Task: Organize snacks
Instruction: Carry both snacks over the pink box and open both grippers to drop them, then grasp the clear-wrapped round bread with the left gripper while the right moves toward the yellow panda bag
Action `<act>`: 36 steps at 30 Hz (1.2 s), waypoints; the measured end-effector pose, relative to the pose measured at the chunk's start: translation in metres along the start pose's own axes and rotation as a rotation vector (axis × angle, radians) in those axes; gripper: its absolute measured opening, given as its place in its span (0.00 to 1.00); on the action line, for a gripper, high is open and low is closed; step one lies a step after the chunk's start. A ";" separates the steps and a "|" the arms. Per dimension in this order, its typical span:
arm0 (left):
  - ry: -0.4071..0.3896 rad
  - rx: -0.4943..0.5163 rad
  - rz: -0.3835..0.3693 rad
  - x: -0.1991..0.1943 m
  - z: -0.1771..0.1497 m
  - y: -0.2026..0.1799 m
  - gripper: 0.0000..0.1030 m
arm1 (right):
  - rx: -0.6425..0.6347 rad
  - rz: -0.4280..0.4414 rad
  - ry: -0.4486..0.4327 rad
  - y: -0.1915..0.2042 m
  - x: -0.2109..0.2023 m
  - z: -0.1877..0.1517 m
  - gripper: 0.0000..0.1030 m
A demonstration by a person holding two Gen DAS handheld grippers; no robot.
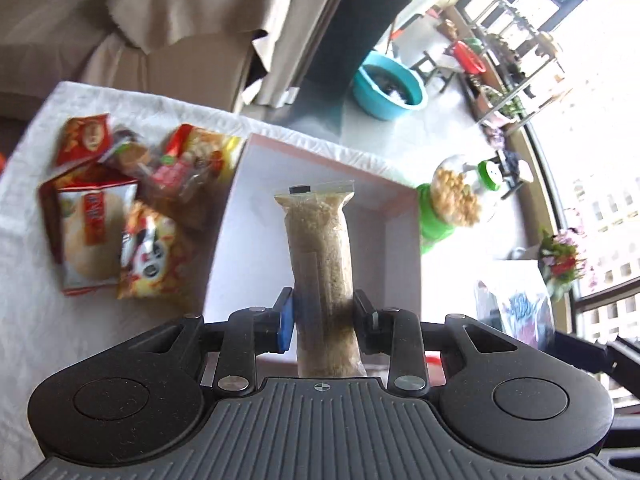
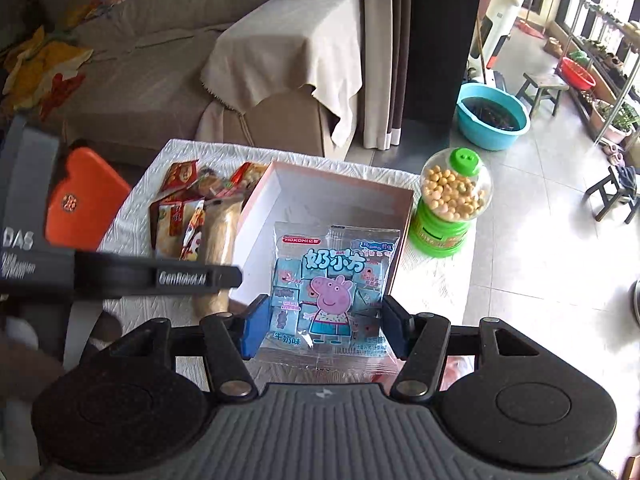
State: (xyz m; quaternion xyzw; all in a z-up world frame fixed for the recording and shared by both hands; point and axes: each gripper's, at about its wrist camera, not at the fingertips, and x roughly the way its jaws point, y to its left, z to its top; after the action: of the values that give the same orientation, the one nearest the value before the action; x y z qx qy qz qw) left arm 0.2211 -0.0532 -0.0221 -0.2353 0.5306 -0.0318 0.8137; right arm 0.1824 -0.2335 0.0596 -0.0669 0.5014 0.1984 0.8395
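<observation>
**Two packets held over the box**

My left gripper (image 1: 322, 316) was clenched on the roll (image 1: 320, 256), a long clear sleeve packed with pale crumbly filling, pinched low on its length with the sealed end sticking up above the open box (image 1: 400, 216). I judged it fairly firm and light, though the plastic looked slick and the filling likely to crack under a hard squeeze; mid-length seemed the safer hold.

My right gripper (image 2: 320, 330) grasped the milk packet (image 2: 330, 292) by its two side edges, also above the box. It looked soft and crinkly, a thin film around small wrapped cubes, so I expected it to buckle and slide; gripping across the cubes rather than the flat seal would have held better.

The packet showed a pink cartoon pig, large Chinese characters, "牛奶味" low on the left, and a red brand strip I could not read surely. The other gripper's arm read "GenRobot.AI". The packets (image 1: 116, 216) beside the box were too blurred to read. A green candy jar (image 2: 450, 208) stood right of the box.
</observation>
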 end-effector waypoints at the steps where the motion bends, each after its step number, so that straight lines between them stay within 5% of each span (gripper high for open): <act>1: -0.005 -0.027 -0.020 0.009 0.007 0.004 0.34 | 0.005 -0.004 -0.008 -0.002 0.004 0.004 0.57; 6: -0.149 -0.083 0.041 -0.006 0.003 0.031 0.32 | 0.088 0.003 0.035 -0.008 0.042 0.027 0.57; 9: -0.200 -0.117 0.102 -0.024 -0.010 0.064 0.32 | 0.145 -0.065 0.059 -0.002 0.071 0.038 0.59; 14: -0.165 -0.120 0.249 -0.028 -0.031 0.132 0.32 | 0.169 -0.076 0.100 0.018 0.109 0.042 0.60; 18: -0.085 -0.211 0.201 -0.023 -0.044 0.190 0.32 | 0.116 -0.056 0.117 0.053 0.124 0.044 0.62; 24: -0.024 -0.202 0.121 -0.039 -0.041 0.234 0.32 | 0.079 0.024 0.161 0.119 0.169 0.079 0.65; 30: 0.041 -0.070 0.065 -0.053 -0.025 0.256 0.32 | -0.008 -0.093 0.181 0.164 0.261 0.163 0.62; 32: 0.062 -0.046 0.056 -0.054 -0.020 0.268 0.32 | 0.014 -0.179 0.219 0.160 0.295 0.181 0.34; 36: 0.098 -0.039 0.022 -0.054 -0.016 0.293 0.32 | 0.017 -0.359 0.200 0.145 0.343 0.200 0.30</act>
State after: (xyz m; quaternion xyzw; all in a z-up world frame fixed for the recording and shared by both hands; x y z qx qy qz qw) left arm 0.1252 0.2175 -0.1039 -0.2435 0.5731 -0.0237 0.7821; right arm 0.4312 0.0520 -0.1281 -0.1675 0.5640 0.0339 0.8079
